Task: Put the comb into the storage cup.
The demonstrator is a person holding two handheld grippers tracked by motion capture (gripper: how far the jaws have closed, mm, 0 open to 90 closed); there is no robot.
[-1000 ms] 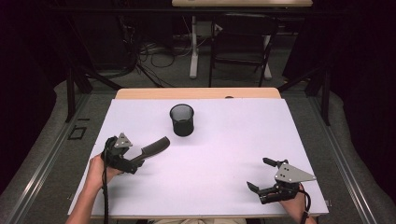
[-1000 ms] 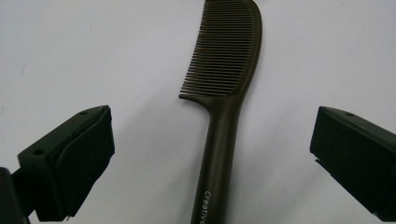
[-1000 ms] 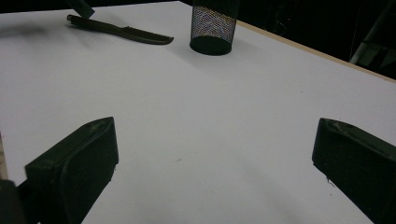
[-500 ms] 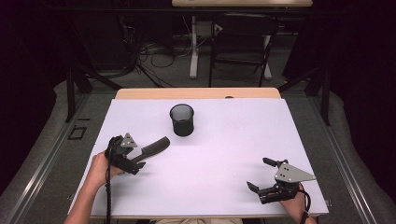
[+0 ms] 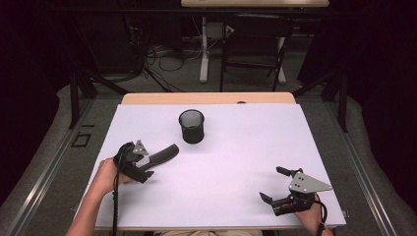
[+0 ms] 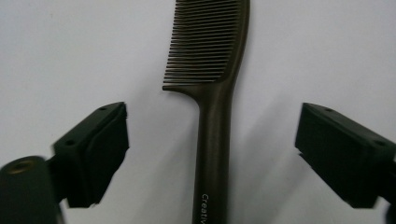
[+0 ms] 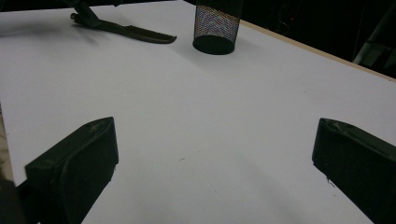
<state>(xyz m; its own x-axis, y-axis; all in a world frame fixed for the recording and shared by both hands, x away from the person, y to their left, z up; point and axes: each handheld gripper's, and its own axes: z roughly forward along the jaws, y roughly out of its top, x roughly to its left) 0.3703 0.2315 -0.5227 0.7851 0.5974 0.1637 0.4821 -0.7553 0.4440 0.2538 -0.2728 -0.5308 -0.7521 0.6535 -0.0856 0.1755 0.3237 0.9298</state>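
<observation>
On the table (image 5: 236,196), the comb (image 5: 163,154) lies left of and nearer than the cup (image 5: 191,126).

One dark brown comb (image 6: 212,88) lies flat on one white desk (image 5: 236,162). One black mesh cup (image 5: 191,126) stands upright on it. Two hand-held grippers are there: the left gripper (image 5: 147,164) and the right gripper (image 5: 275,187), one in each of the person's two hands.
</observation>
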